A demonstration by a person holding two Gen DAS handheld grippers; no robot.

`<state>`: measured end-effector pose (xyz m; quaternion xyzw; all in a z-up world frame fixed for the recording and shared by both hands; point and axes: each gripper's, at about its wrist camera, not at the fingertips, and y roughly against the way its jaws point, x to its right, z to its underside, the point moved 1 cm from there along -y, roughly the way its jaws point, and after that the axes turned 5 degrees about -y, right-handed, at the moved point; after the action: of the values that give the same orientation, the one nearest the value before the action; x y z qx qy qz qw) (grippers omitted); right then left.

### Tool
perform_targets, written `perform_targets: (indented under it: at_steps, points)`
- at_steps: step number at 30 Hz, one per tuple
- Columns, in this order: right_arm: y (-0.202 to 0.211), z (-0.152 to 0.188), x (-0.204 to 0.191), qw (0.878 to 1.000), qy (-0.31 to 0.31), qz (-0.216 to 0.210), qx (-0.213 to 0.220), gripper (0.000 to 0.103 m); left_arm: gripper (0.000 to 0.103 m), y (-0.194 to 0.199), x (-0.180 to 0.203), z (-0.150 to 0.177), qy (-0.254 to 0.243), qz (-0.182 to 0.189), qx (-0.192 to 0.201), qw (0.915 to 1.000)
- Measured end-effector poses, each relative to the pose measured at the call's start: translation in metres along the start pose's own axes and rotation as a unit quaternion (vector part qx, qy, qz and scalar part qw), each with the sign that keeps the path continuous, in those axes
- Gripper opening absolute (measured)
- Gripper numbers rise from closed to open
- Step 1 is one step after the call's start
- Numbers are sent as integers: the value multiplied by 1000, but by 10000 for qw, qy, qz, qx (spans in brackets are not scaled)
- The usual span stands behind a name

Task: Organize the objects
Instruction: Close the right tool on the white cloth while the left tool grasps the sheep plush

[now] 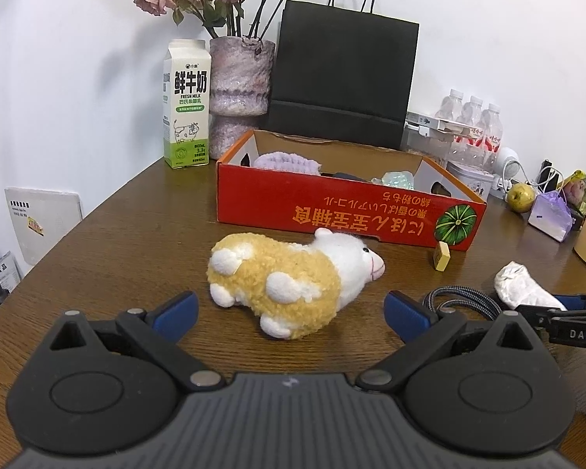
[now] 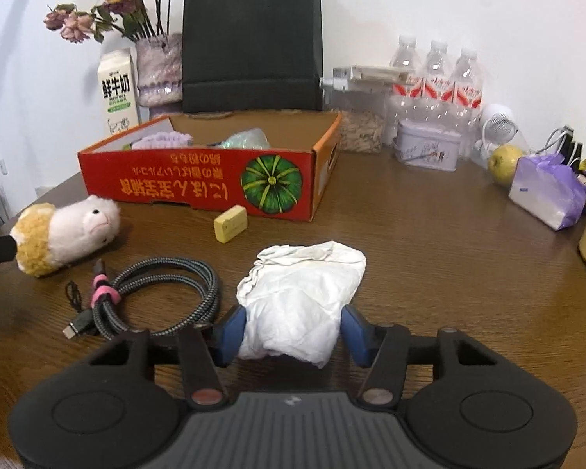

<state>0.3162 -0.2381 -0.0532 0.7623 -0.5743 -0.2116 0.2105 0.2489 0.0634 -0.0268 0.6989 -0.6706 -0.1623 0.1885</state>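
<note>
My right gripper [image 2: 293,328] is shut on a crumpled white paper wad [image 2: 304,297] lying on the brown table, with a blue pad against each side. A yellow-and-white plush sheep [image 1: 289,281] lies on its side just beyond my left gripper [image 1: 289,305], whose fingers stand wide open and apart from it. Behind it sits a red cardboard box [image 1: 332,211] holding a purple knitted item [image 1: 285,162] and a clear wrapper. A small yellow block [image 2: 231,222] rests in front of the box. A coiled braided cable [image 2: 156,293] lies left of the wad.
Along the back wall stand a milk carton [image 1: 186,105], a vase of dried roses [image 1: 240,78], a black paper bag [image 1: 343,74] and water bottles [image 2: 435,74]. A tin [image 2: 427,150], a pear [image 2: 504,164] and a purple bag [image 2: 547,191] crowd the right side.
</note>
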Motion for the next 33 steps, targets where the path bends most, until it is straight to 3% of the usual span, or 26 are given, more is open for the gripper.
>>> perform_targets:
  at_steps: [7, 13, 20, 33]
  points:
    - [17, 6, -10, 9994, 120, 119, 307, 52, 103, -3, -6, -3, 63, 101, -6, 9999]
    - [17, 6, -10, 9995, 84, 110, 282, 53, 103, -14, -19, -9, -336, 281, -53, 9990]
    - [17, 6, -6, 9992, -37, 272, 303, 54, 103, -36, -32, -16, -705, 884, -266, 9932]
    - [20, 6, -5, 9970, -155, 618, 450, 54, 103, -70, -43, -24, -1163, 1616, -401, 9792]
